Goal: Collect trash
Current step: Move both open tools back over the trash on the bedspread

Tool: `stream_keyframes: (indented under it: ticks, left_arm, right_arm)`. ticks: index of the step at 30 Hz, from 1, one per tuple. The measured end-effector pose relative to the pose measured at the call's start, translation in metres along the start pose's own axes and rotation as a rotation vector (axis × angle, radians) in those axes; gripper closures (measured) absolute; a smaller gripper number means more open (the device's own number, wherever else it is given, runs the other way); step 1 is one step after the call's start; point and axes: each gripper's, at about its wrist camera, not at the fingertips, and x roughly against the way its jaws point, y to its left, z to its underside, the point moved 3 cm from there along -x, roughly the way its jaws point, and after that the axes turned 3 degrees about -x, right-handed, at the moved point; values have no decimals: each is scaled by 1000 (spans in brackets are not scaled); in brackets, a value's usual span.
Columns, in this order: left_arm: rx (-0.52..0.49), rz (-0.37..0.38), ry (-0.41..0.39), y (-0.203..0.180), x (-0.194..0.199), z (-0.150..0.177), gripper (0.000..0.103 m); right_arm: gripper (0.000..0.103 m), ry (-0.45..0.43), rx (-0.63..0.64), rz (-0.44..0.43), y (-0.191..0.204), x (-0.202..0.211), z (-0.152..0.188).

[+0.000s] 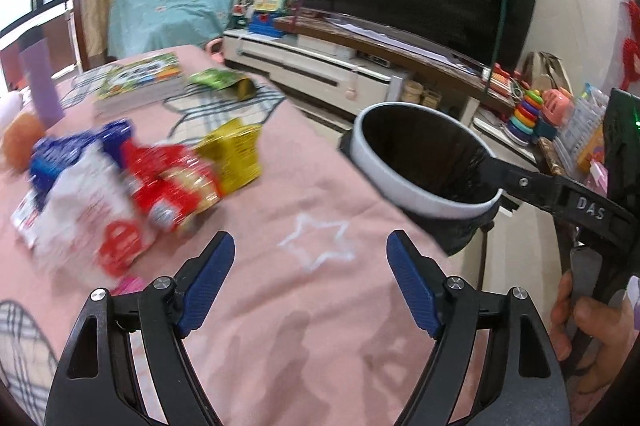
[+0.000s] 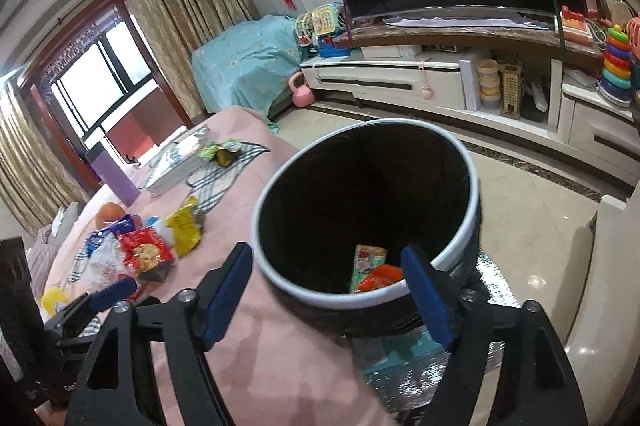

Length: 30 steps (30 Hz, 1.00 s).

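pink cloth covers the tabletop (image 1: 328, 326), where snack wrappers (image 1: 132, 182) lie in a loose heap near the left claw (image 1: 310, 266), whose jaws are spread apart and empty, likely poised to pick one. the right claw (image 2: 328, 290), also spread apart, brackets the near rim of the black-lined bin (image 2: 280, 290), probably steadying it beside the tabletop edge; a couple of wrappers already lie inside.

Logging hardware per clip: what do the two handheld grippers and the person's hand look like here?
Both the left gripper and right gripper have black plastic frames with curved arms, silver pivot bolts and blue ribbed pads on the jaws. Seen from the left wrist view, the right gripper's arm carries white "DAS" lettering. The person's bare right hand shows, with a bit of lilac sleeve.
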Motion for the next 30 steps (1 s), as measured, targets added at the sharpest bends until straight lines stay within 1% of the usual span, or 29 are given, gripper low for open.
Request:
stream_keyframes:
  ticks: [3, 9, 17, 22, 30]
  left_arm:
    - [34, -29, -1, 17, 11, 12, 22]
    - [115, -66, 0, 52, 31, 35, 22]
    - [183, -102, 3, 88, 50, 60, 22]
    - [213, -121, -2, 106, 58, 69, 22]
    - [243, -141, 6, 125, 61, 71, 22]
  right_arm:
    - [14, 3, 3, -20, 11, 1, 8]
    - [11, 35, 26, -58, 39, -3, 26]
    - [10, 78, 65, -105, 76, -12, 50]
    - [10, 98, 99, -123, 96, -16, 59]
    - [10, 120, 133, -135, 115, -21, 72]
